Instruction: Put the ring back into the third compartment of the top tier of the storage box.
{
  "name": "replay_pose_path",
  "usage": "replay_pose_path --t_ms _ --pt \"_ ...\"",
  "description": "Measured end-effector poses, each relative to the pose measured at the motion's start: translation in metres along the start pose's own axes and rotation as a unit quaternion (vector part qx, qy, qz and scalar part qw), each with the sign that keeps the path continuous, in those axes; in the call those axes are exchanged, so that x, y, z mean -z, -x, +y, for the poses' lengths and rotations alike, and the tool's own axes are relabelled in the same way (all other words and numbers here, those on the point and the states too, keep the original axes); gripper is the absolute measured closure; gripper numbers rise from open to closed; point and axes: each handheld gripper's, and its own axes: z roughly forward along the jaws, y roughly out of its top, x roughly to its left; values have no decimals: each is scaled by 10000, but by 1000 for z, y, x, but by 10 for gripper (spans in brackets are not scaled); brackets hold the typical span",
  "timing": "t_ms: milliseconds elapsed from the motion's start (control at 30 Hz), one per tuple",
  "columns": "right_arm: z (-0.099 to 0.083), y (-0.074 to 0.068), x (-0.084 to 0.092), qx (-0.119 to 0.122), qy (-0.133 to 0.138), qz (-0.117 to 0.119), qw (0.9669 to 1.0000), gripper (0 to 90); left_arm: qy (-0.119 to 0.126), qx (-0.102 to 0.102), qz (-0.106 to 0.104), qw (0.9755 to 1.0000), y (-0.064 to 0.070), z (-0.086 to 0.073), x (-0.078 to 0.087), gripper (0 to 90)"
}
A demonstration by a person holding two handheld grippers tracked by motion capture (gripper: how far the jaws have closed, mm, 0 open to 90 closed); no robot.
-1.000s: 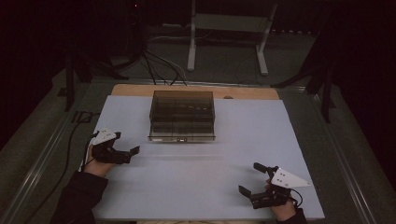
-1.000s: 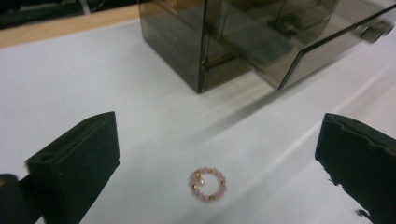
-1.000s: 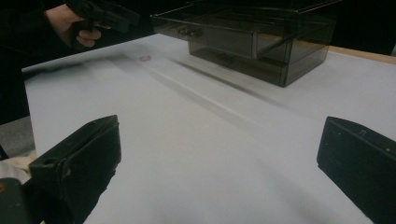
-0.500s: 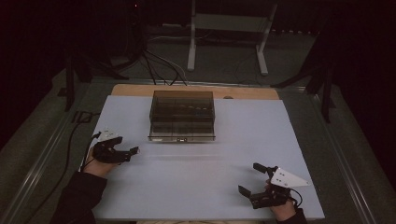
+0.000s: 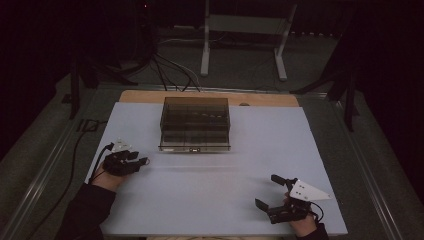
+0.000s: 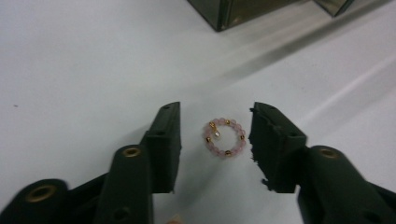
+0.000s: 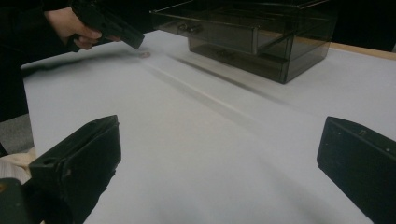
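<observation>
Now left gripper closing, pads astride untouched bead ring; right gripper wide open.

A small ring of pink beads with gold spacers lies flat on the white tabletop.

Drawer box sits on the table near its far edge, middle. Bead ring lies near the left edge, between the left gripper's jaws. Right gripper near front right corner.
</observation>
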Motion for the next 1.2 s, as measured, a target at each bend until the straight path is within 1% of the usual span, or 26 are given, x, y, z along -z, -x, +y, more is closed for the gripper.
replay_pose_path --t_ms 100,133,200,233,333,400,467,500,633,767,867,967,1033,1100,1200 --pt "0 -1 0 13 21 -4 10000 0 -52 8 18 10000 0 0 -3 629" --pt "0 0 0 12 5 -2 10000 0 -58 21 58 10000 0 0 -4 639" --pt "0 0 0 9 -4 -4 10000 0 -88 85 52 9999 -1 -1 -5 674" --pt "0 0 0 8 4 -5 10000 0 -108 84 86 9999 -1 -1 -6 685" --pt "0 0 0 22 -2 -5 10000 0 -155 80 73 9998 -1 -1 -9 715" --pt "0 0 0 7 -5 -6 10000 0 -254 139 173 9994 -1 -1 -10 736" --pt "0 -1 1 18 16 -14 10000 0 -245 160 119 9995 0 0 -11 744" --pt "0 -1 0 21 10 -14 10000 0 -235 135 119 9996 1 0 -11 745" --pt "0 -1 1 18 4 -18 10000 0 -285 93 169 9994 2 1 -14 773" --pt "0 0 0 15 -14 -21 10000 0 -315 133 174 9993 0 0 -14 841" --pt "0 -1 1 27 8 -24 10000 0 -340 125 176 9992 0 1 -14 866" --pt "0 -1 0 21 -21 -28 10000 0 -357 166 161 9991 0 1 -14 889" --pt "0 -1 1 34 4 -33 10000 0 -372 166 143 9991 -1 2 -14 893" --pt "0 -1 0 29 -26 -35 10000 0 -369 244 110 9990 -2 2 -14 894" --pt "0 -1 1 24 -7 -41 10000 0 -367 247 118 9990 -2 2 -14 897"
